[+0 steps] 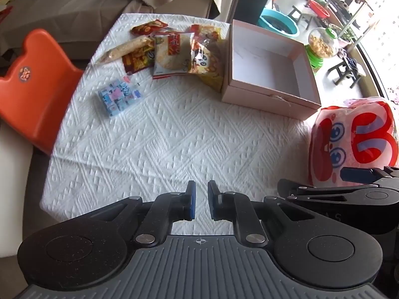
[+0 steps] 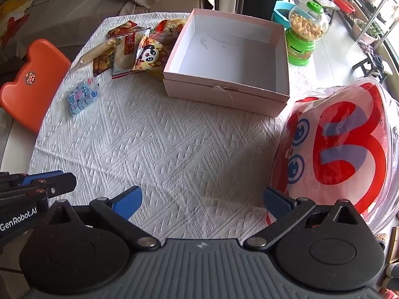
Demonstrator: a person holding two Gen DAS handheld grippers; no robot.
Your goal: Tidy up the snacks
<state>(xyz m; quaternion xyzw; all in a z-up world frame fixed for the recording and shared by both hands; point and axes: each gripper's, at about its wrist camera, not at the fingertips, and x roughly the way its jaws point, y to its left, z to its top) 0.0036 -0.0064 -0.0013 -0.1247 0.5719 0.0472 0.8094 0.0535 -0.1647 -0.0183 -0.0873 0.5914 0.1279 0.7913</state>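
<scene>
"genrobot.ai" on left gripper

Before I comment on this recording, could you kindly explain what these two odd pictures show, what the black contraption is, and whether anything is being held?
There is no robot: a person holds a two-finger gripper in each hand, and each picture comes from a fisheye camera looking along its fingers. In the left view, the left gripper has its blue pads nearly together with nothing between them. In the right view, the right gripper is wide open and also empty. On the white tablecloth lie a heap of snack packets, a small blue packet apart from them, an open pink box with nothing visible inside, and a big red-and-white bag on the right. A green candy dispenser stands behind the box.
</scene>
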